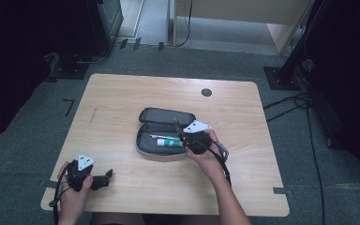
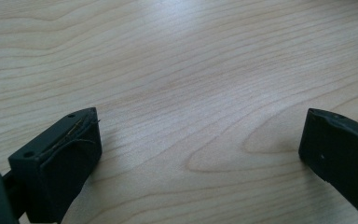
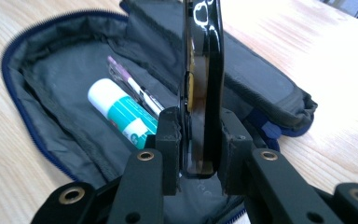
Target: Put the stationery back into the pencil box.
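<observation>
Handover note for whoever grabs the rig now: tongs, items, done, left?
Right tongs: shut on a glossy black flat item, held on edge over the open case.
Left tongs: open, holding nothing, low over the table at its near left corner.
Case: unzipped, mid-table; a glue stick and a pen lie in it.
Done: two items in.
Left: probably lower the black item in, release, then close the case.

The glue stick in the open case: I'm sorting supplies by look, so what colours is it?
White with a teal label, best seen in the right gripper view: glue stick.
</observation>
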The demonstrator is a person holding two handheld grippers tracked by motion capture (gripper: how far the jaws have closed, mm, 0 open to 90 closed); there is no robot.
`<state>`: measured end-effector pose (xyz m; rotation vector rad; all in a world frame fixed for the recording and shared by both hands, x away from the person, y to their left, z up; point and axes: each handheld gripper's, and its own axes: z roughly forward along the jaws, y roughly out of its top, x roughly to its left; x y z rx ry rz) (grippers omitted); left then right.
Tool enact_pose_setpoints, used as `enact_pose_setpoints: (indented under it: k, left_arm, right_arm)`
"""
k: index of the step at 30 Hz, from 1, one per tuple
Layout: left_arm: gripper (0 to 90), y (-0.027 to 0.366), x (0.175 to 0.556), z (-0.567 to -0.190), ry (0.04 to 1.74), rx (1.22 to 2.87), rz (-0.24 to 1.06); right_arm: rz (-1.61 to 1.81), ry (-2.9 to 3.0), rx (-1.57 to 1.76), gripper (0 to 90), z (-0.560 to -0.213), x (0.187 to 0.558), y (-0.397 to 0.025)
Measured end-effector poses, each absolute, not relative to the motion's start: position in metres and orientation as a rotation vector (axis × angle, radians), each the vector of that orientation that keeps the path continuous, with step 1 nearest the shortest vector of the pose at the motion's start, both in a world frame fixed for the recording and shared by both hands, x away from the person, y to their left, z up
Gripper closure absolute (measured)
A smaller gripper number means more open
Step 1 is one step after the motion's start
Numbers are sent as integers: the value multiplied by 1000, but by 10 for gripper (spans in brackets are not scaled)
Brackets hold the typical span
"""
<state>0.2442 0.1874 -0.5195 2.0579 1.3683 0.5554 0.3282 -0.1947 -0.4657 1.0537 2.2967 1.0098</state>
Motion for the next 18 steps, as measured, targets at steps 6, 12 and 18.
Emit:
enact_pose_setpoints:
  k: [6, 12, 18]
  left_arm:
    - [0, 187, 244, -519, 1368, 2058, 556]
    - [0, 187, 244, -519, 1368, 2058, 555]
    - [0, 187, 244, -519, 1368, 2058, 555]
  right_arm:
    - [964, 2362, 1035, 736, -475, 340, -191]
    - [958, 2410, 993, 720, -473, 342, -190]
    - [940, 2438, 954, 737, -473, 343, -187]
